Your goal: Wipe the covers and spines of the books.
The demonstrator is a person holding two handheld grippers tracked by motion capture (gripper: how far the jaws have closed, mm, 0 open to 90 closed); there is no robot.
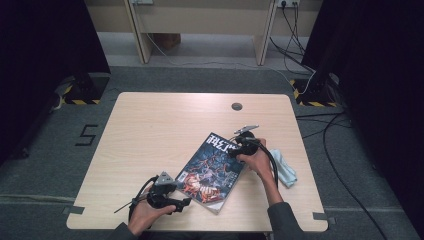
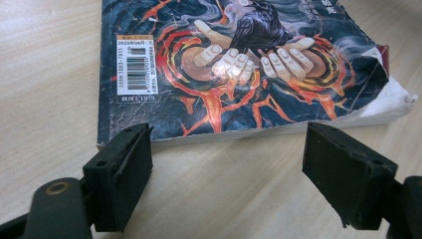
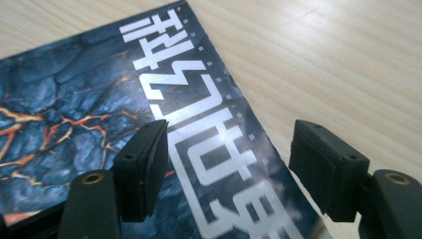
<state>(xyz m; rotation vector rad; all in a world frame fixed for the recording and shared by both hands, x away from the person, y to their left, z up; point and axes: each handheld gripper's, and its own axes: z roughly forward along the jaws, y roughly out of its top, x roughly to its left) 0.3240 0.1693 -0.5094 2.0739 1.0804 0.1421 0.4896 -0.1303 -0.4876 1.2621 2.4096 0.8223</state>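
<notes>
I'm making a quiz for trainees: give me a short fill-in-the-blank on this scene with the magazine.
1. The magazine lies on a ____ table.
2. The left gripper has its jaws ____, just short of the magazine's edge.
3. The barcode label sits on the magazine's ____.
4. Right of the right hand lies a light blue ____.

Missing words: wooden; open; cover; cloth

Overhead plus close views, magazine (image 1: 210, 170) shared
</notes>
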